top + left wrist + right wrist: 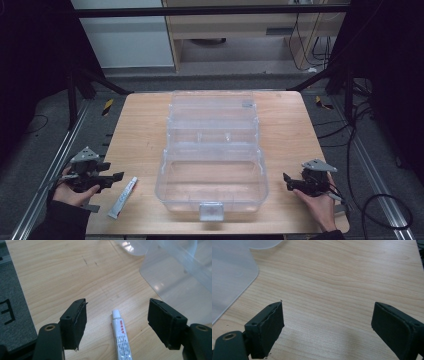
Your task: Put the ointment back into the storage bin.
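A clear plastic tiered box stands open in the middle of the wooden table. A small white tube lies on the table to its left. In the left gripper view the tube lies between the wide-apart jaws, cap pointing away. My left gripper is open, held at the table's left edge just beside the tube. My right gripper is open too, held near the right front of the box, with bare wood between its jaws.
The box's clear wall sits close on the right in the left gripper view; its corner lies at the left in the right gripper view. Grey floor, metal rails and cables surround the table.
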Available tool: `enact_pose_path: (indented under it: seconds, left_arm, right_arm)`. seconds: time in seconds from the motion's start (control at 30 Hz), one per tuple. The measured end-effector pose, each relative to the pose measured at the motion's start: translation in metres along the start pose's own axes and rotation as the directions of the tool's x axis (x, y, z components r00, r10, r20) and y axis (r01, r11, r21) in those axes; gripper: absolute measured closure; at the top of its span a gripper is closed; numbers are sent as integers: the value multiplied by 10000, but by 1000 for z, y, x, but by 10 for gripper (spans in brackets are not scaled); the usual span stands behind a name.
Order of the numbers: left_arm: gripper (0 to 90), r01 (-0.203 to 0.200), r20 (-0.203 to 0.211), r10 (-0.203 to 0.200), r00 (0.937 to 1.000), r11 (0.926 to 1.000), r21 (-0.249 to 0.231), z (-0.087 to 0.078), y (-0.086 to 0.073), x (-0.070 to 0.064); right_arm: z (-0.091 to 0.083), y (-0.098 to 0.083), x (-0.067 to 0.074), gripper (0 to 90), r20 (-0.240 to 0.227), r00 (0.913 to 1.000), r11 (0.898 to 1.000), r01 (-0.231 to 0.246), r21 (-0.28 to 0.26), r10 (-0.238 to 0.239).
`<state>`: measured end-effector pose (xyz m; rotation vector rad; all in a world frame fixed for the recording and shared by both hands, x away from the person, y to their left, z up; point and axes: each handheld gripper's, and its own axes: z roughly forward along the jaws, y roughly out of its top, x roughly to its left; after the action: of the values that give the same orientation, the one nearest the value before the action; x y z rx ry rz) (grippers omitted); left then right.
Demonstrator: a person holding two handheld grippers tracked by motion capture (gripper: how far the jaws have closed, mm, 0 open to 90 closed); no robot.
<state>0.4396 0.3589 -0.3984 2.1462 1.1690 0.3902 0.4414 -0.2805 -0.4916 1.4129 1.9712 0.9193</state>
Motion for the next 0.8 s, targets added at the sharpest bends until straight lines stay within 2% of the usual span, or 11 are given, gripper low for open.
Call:
enact_pose_path:
  seconds: [0.3,0.4,0.43,0.5,0.57,0.63,0.67,0.8]
  left_arm:
    - [328,-302,139,291,9995,9959,853,6,4,-4]
    - [343,-389,281,354,9990,9903,1337,10,4,-6]
    - [345,-389,281,354,9990,9903,1337,10,4,-6]
    - [361,-519,310,473,9984,9843,1686,14,3,-7]
    - [364,-550,285,508,9983,9829,1760,16,3,-7]
    - [383,-658,312,606,9977,9759,2080,18,3,-8]
    - [392,-658,312,606,9977,9759,2080,18,3,-8]
    - [411,-688,315,630,9975,9684,2395,22,3,-9]
  right_arm:
    - [0,0,-1,109,-48,10000,10000,-33,29,33]
    - [0,0,0,109,-110,9999,9999,-50,120,52]
    - [0,0,0,109,-110,9999,9999,-50,120,52]
    - [1,0,0,109,-127,9999,9998,-14,221,17]
    - [1,0,0,109,-154,9999,9997,25,239,-22]
    - [2,0,1,109,-126,9999,9996,76,284,-73]
    - [2,0,1,109,-126,9999,9996,76,284,-73]
    - [2,0,1,109,-177,9998,9993,63,360,-57]
